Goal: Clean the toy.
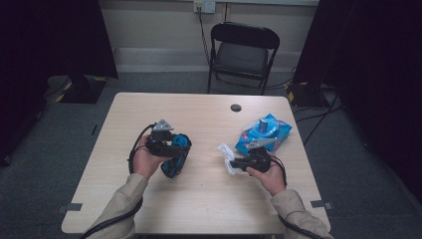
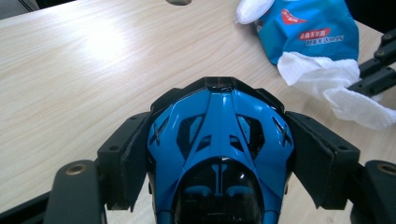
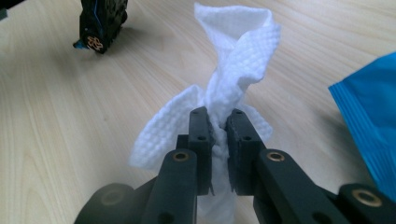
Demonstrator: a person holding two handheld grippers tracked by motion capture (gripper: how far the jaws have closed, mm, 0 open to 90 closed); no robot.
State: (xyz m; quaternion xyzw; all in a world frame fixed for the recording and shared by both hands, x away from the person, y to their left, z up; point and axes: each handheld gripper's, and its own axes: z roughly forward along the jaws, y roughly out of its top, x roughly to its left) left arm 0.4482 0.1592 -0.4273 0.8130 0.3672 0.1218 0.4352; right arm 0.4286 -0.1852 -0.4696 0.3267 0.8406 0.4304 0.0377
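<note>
Holding both pieces, we have the left claw (image 2: pixel 219 154) clamped on the blue toy (image 2: pixel 219 149) above the bench (image 1: pixel 209 199), and the right claw (image 3: pixel 218 140) pinched on a wipe (image 3: pixel 233 56) beside the pack (image 1: pixel 263 132). Wiping seems not yet begun.

I see both forearms coming in over the bench's near edge, sleeves tan. My left hand-held gripper (image 1: pixel 171 147) sits left of the bench's middle, its jaws spread wide and pressing on a toy car (image 2: pixel 219 154). My right hand-held gripper (image 1: pixel 239 163) sits toward the right edge, pointing left, its jaws nearly together, pinching a wipe (image 3: pixel 233 84).
</note>
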